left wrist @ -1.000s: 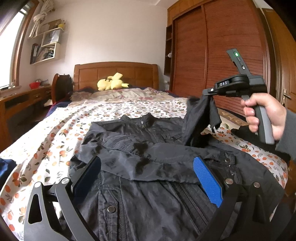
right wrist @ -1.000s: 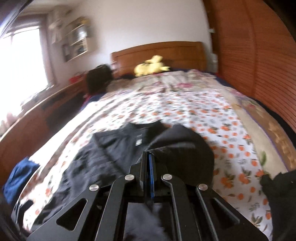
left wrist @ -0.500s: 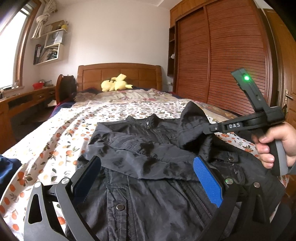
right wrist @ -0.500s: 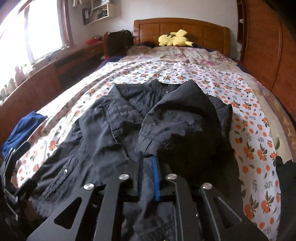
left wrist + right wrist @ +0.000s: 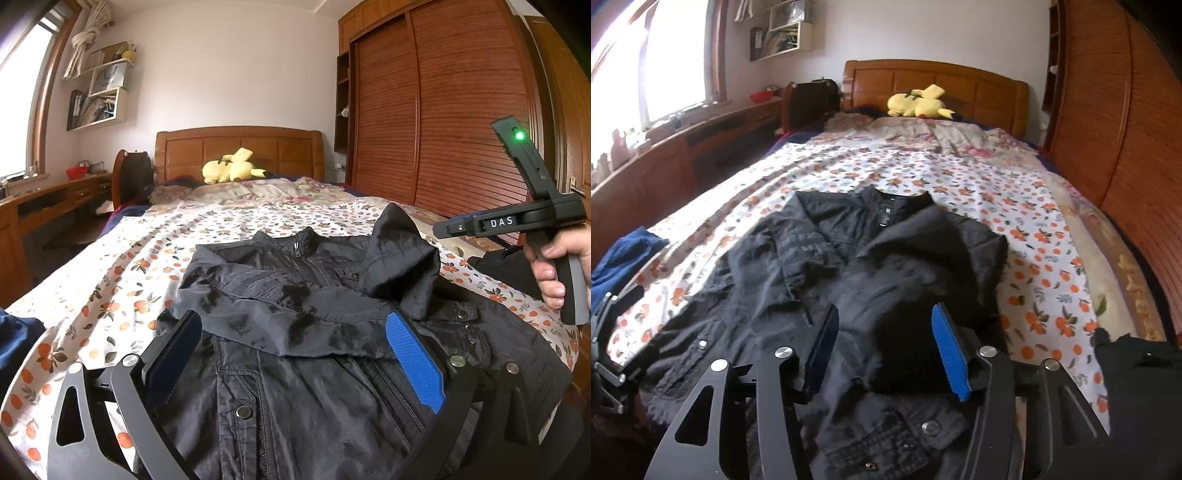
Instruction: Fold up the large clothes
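A black jacket (image 5: 295,332) lies front up on the flowered bed sheet (image 5: 166,240), collar toward the headboard; it also shows in the right wrist view (image 5: 871,273). Both sleeves are folded across the chest; the right sleeve (image 5: 399,269) stands in a loose hump. My left gripper (image 5: 291,343) is open and empty, low over the jacket's lower front. My right gripper (image 5: 882,343) is open and empty, just above the folded right sleeve (image 5: 934,258). The right gripper's body (image 5: 517,221), held by a hand, shows at the right of the left wrist view.
A yellow plush toy (image 5: 232,171) lies by the wooden headboard (image 5: 240,147). A dark blue garment (image 5: 624,258) lies at the bed's left edge. Another black garment (image 5: 1137,376) lies at the right edge. A wooden wardrobe (image 5: 443,129) lines the right side, a desk (image 5: 44,206) the left.
My right gripper carried the right sleeve across the chest, lowered it, then opened and let it go. It has drawn back to the right. My left gripper stayed open and still.
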The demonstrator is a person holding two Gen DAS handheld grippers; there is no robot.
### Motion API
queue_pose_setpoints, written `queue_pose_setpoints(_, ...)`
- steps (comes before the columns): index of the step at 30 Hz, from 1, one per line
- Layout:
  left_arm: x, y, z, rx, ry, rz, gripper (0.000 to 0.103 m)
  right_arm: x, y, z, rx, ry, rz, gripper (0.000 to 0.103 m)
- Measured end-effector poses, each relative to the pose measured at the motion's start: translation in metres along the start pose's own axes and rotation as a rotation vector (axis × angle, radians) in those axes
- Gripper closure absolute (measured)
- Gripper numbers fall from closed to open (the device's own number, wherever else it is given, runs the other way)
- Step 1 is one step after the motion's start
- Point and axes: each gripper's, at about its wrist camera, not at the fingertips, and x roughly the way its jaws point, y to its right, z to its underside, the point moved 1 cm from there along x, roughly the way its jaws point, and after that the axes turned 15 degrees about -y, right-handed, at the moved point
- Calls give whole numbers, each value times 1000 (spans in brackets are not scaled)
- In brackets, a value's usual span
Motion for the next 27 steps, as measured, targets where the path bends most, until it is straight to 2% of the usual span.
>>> queue_pose_setpoints(8,0,-1,0,4,-1,-9,2,43,-2,16,-8,-95,2,43)
queue_pose_setpoints(13,0,-5,5,9,-11,-35,2,76,-1,24,-10,-160,61,43)
queue_pose_setpoints(14,-1,-7,6,10,-13,-41,2,80,3,24,5,-161,72,45)
queue_pose_setpoints(16,-4,-11,9,9,-14,-51,2,84,11,25,27,-163,62,63)
queue_pose_setpoints(17,-7,-12,11,9,-15,-55,2,85,14,24,34,-165,50,81)
queue_pose_setpoints(19,-12,-16,13,6,-12,-61,2,86,19,23,40,-165,64,92)
queue_pose_setpoints(22,-22,-21,16,2,-5,-68,2,71,22,16,35,-107,171,94)
queue_pose_setpoints(27,-33,-32,19,-9,-1,-82,2,32,26,-10,58,32,258,94)
